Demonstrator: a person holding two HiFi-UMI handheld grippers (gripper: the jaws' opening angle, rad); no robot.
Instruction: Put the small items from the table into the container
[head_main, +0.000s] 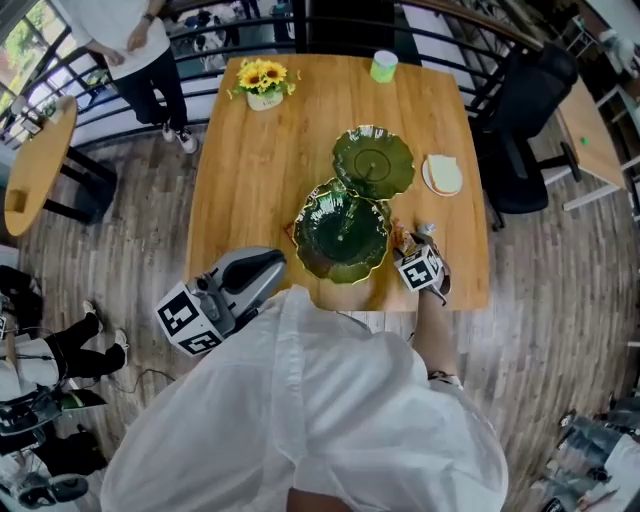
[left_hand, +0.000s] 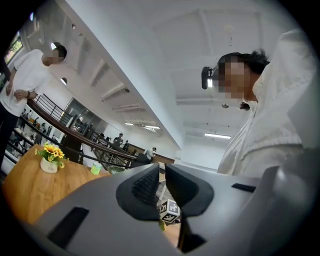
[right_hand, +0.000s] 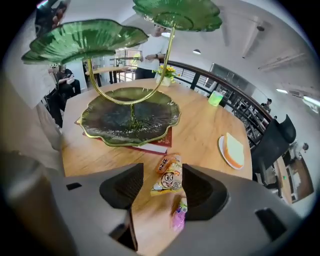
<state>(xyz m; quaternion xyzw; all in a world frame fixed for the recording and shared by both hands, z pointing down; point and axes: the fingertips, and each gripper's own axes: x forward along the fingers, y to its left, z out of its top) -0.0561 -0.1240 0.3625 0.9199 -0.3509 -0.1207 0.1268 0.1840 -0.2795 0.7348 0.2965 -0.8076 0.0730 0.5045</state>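
Right claw (right_hand: 162, 170), jaws wide apart, points down at the worktop (right_hand: 210, 130). An orange snack packet (right_hand: 167, 182) lies between the jaws, not gripped, and a pink packet (right_hand: 178, 215) lies by one jaw; both rest on the wood just in front of the green tiered stand (right_hand: 127, 117). Left claw (left_hand: 162, 172) is held up clear of the worktop, jaws almost together with nothing between them.

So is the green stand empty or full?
Empty. No plate of the stand holds anything; the snack packets lie on the table beside it.
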